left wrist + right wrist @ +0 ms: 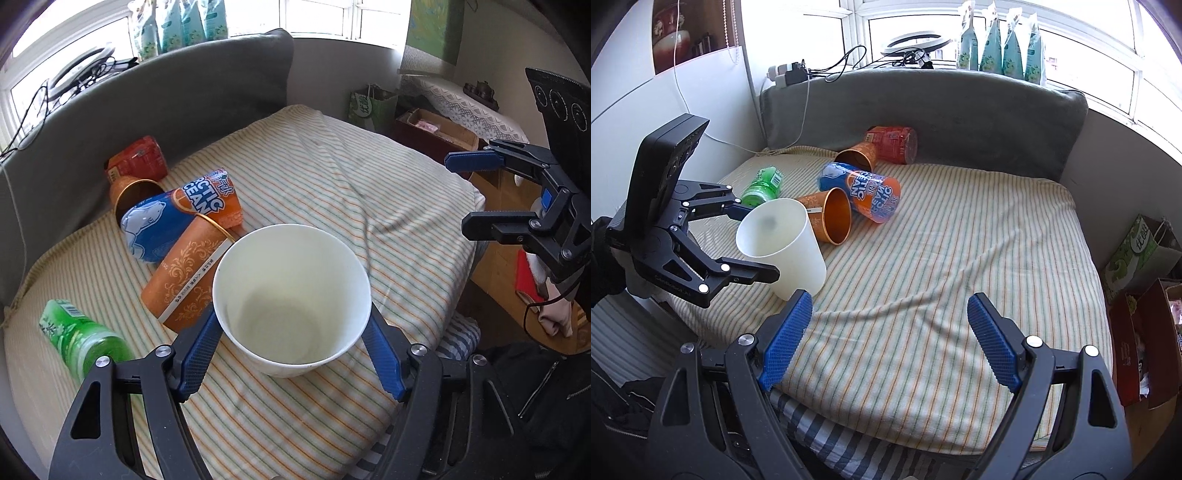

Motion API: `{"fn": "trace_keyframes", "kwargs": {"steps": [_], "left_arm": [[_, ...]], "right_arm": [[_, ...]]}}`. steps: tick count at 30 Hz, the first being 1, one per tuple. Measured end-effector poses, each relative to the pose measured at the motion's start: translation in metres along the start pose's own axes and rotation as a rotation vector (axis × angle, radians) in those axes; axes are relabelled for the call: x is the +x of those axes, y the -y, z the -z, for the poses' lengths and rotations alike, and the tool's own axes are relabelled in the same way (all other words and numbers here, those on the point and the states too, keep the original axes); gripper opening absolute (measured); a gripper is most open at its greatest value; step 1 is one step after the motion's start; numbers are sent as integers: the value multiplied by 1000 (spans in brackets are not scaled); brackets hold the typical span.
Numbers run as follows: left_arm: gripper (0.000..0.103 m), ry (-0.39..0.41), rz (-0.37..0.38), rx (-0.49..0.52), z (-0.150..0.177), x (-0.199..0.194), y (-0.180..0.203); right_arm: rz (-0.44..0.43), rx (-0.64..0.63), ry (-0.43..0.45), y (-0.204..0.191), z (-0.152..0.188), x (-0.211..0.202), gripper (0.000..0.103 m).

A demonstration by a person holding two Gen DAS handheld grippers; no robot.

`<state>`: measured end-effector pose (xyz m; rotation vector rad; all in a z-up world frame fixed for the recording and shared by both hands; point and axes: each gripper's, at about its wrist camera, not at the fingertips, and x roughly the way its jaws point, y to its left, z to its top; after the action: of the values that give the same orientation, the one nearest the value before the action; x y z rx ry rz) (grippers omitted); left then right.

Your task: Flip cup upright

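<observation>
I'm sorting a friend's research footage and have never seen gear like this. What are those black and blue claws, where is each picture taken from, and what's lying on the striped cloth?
They are two hand-held grippers, one in each of a person's hands; no robot arm. Each carries a wide-angle camera looking along its jaws, so there is one picture per hand.

The left gripper has its jaws around a white cup, mouth up and slightly tilted, base on the striped cushion. The right gripper is open and holds nothing.

Lying on their sides behind the cup: two orange cups, an Arctic Ocean bottle, a green bottle and a red container.
</observation>
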<state>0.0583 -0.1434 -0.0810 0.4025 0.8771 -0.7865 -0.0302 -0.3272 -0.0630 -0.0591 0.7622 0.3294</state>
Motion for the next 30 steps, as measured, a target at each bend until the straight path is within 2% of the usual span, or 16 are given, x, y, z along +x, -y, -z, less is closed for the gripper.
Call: {"fn": "trace_keyframes", "kwargs": {"steps": [5,8,21,30], "left_arm": [[75,14,-2,-12,6,-4,-2],[75,21,-31,-3,7,-4,-1],[77,36,-30,-31,11,-12,0],[79,86,-80,-65,20,-34,-1]], "right_arm": [[-8,-4,-1,-5,-1,2,88],[-15,-5,2,-8,-1,2,88],[-25,-9,26,-15,0,-1,88],[-15,-42,62,-32,-4,1,88]]}}
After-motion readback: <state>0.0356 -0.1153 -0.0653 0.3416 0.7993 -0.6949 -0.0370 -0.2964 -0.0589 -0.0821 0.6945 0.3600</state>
